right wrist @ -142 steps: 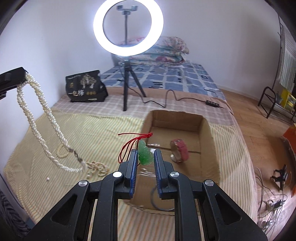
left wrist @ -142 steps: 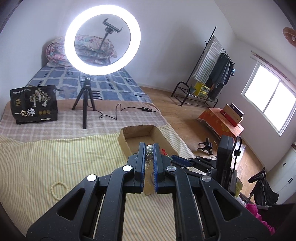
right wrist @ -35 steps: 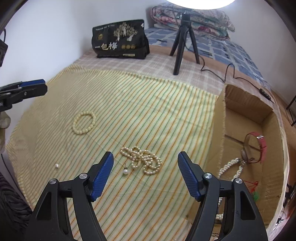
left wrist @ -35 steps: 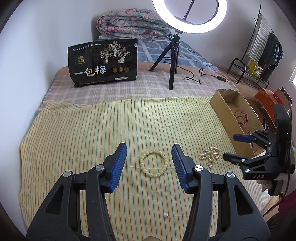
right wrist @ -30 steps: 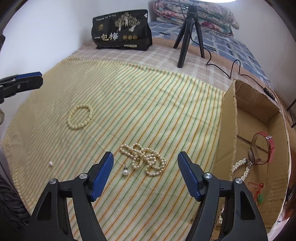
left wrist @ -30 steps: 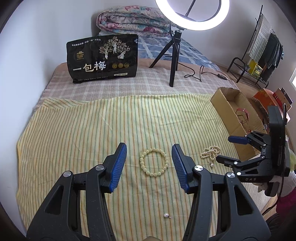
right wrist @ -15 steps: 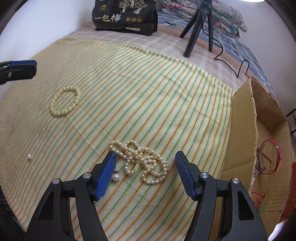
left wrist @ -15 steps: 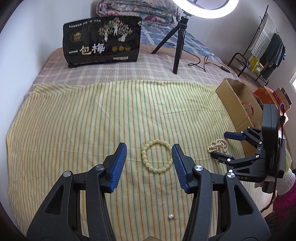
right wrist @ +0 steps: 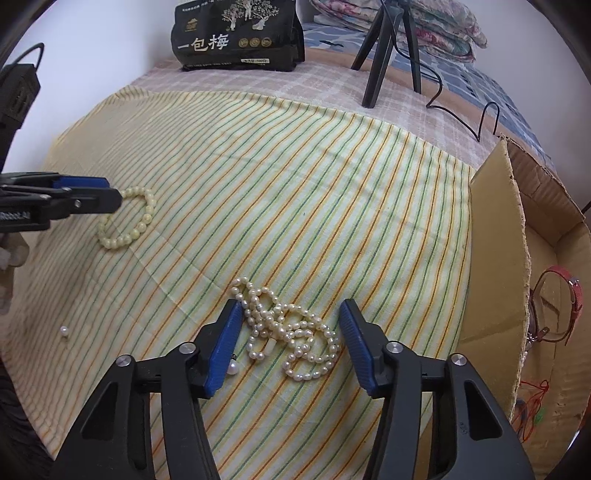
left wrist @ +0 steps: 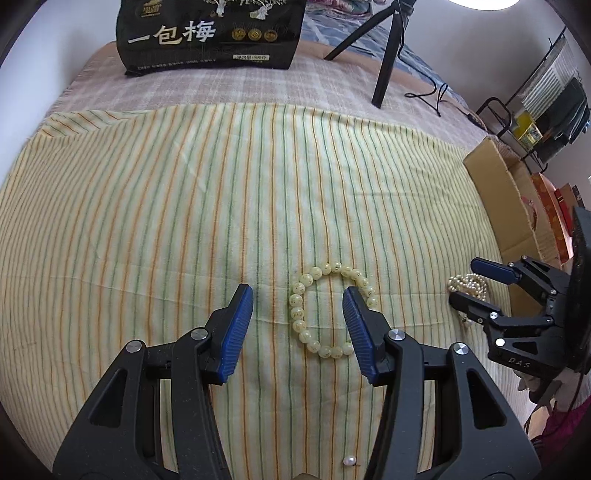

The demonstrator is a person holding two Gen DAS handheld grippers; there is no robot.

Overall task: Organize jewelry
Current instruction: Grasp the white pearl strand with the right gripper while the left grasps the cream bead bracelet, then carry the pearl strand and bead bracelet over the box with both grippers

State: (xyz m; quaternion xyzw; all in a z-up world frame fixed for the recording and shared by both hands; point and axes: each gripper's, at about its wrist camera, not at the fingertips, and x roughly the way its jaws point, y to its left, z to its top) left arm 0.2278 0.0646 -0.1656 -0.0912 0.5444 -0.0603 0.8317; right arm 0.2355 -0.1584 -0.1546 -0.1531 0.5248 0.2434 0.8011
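A ring-shaped bracelet of pale yellow beads (left wrist: pixel 303 325) lies on the striped yellow cloth (left wrist: pixel 184 206). My left gripper (left wrist: pixel 298 301) hangs open just above it, its right finger over the ring's right side. A tangled pearl necklace (right wrist: pixel 288 332) lies between the fingers of my right gripper (right wrist: pixel 291 314), whose jaws are closing without touching the pearls. A loose pearl (right wrist: pixel 234 367) sits by the right gripper's left finger. The cardboard box (right wrist: pixel 495 240) at the right holds a red-strapped watch (right wrist: pixel 569 306) and a red cord.
A black printed bag (left wrist: pixel 210 33) and a black tripod (left wrist: pixel 384 55) with its cable stand at the back of the bed. Single pearls lie loose on the cloth (left wrist: pixel 349 460) (right wrist: pixel 65 331). A clothes rack (left wrist: pixel 532 114) stands beyond the box.
The left gripper has come down and closer over the bead bracelet. The right gripper has sunk over the pearl necklace and its fingers have drawn closer together.
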